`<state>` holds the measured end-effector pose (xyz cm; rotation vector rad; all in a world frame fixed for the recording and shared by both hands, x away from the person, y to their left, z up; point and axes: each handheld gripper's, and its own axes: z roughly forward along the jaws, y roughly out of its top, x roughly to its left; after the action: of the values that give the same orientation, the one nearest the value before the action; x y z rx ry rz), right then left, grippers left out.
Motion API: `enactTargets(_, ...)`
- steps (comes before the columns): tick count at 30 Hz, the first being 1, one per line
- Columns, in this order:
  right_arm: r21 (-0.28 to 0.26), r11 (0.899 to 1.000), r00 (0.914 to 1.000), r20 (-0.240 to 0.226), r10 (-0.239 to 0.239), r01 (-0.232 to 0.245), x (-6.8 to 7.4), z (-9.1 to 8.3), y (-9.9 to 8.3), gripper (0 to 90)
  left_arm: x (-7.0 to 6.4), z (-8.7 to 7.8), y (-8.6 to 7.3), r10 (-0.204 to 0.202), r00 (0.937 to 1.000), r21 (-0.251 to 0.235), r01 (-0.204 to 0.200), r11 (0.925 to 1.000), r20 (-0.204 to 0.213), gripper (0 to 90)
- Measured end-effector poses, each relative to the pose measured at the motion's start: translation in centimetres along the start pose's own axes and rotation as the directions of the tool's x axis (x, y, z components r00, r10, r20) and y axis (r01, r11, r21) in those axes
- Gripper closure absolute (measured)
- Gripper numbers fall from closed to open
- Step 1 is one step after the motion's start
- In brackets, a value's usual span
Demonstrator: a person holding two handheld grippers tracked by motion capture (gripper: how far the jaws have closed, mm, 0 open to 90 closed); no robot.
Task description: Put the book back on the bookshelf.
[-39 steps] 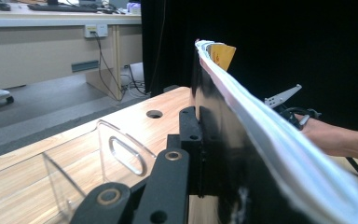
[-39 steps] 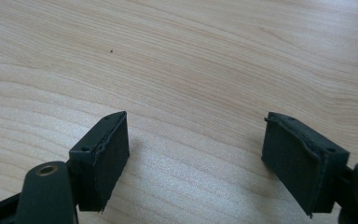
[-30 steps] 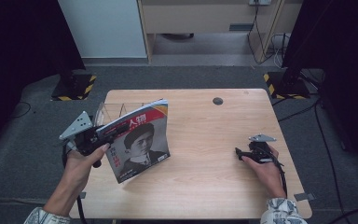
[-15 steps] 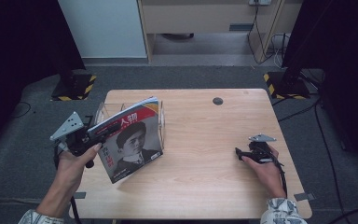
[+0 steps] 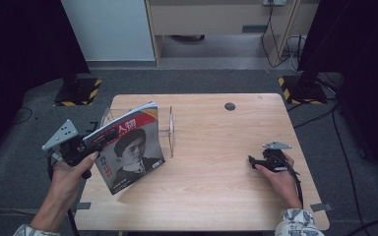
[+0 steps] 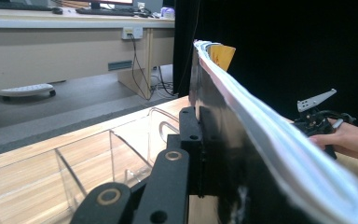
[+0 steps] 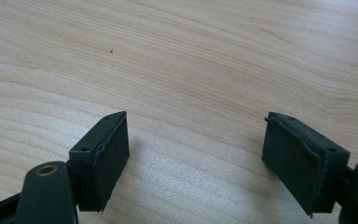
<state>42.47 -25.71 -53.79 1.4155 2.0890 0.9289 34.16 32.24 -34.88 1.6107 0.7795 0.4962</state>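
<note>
While the magazine (image 5: 128, 150) hangs tilted above the left part of the wooden table (image 5: 216, 196), the left gripper (image 5: 96, 143) pinches its edge tight; the cover shows a face and a red strip on top; a clear plastic rack (image 5: 170, 130) stands just behind it; well apart on the right, the right gripper (image 5: 252, 161) rests low on the wood, its jaws wide apart with nothing between them.
</note>
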Motion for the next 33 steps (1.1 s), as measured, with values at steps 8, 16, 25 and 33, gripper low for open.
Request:
enactTargets(8, 0.0, 1.0, 1.0, 0.0, 0.001, -0.001, 0.0, 0.0, 0.0, 22.8, 1.0, -1.6, -0.2, -0.016, 0.9992, -0.004, 0.015, 0.9999, -0.036, 86.4)
enactTargets(16, 0.0, 1.0, 1.0, 0.0, 0.0, 0.0, 0.0, 0.0, 0.0, 22.8, 1.6, -2.9, -0.4, -0.02, 0.9981, -0.009, 0.02, 0.9998, -0.058, 86.4)
enactTargets(25, 0.001, 1.0, 1.0, 0.0, 0.002, -0.002, 0.0, 0.0, 0.0, 22.7, 2.3, -4.3, -0.4, -0.016, 0.9954, -0.008, 0.015, 0.9998, -0.094, 86.3)
enactTargets(33, 0.0, 1.0, 1.0, 0.001, 0.005, -0.005, 0.0, 0.0, 0.0, 22.7, 3.0, -5.6, -0.5, -0.028, 0.9923, -0.014, 0.026, 0.9996, -0.121, 86.3)
